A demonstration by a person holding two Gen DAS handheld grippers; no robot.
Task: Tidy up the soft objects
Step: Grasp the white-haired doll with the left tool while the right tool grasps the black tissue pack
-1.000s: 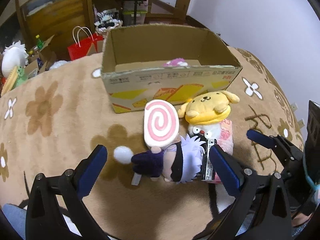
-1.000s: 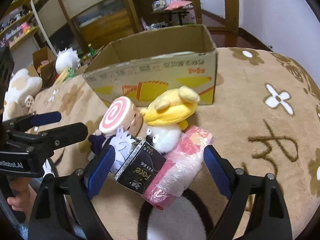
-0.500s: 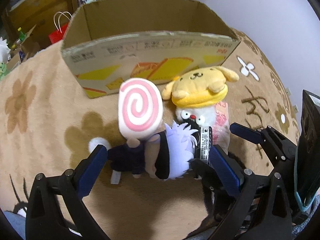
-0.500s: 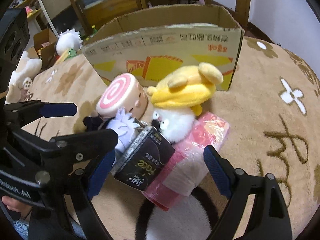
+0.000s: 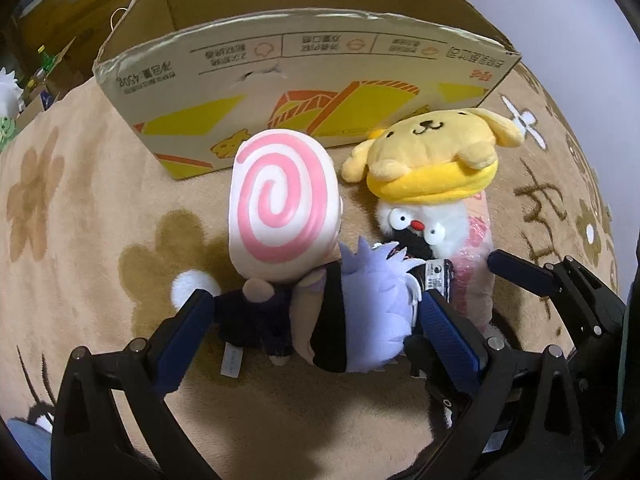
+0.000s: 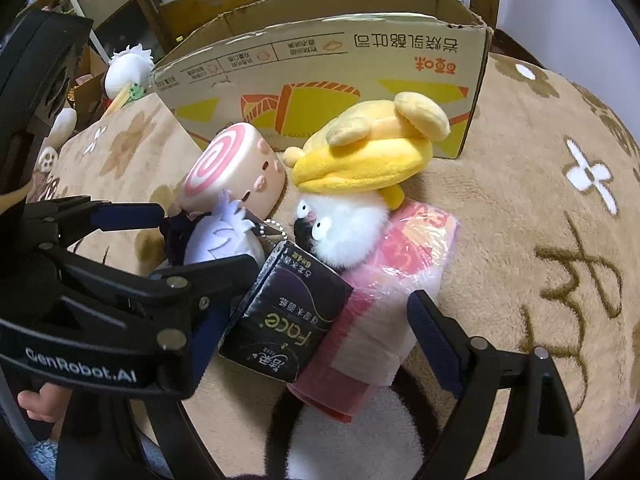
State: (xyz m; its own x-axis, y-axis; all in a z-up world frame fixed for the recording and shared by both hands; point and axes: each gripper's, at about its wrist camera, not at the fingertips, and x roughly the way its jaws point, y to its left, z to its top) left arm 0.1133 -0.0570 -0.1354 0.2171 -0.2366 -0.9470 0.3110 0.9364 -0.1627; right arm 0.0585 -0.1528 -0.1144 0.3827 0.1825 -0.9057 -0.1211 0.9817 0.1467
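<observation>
With both pairs of fingers spread wide, the left gripper (image 5: 314,320) straddling the white-haired doll (image 5: 360,312) risks dragging the tissue pack (image 6: 286,316) between the right gripper's (image 6: 316,332) fingers, toppling the yellow dog plush (image 5: 432,156) ahead.

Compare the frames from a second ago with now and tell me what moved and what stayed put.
Both grippers moved in toward the pile. The left gripper, open, now brackets the purple-haired doll; the right gripper, open, now straddles the black tissue pack and pink wrapped pack. Neither grips anything yet. The swirl plush, yellow dog plush and cardboard box stayed put.
</observation>
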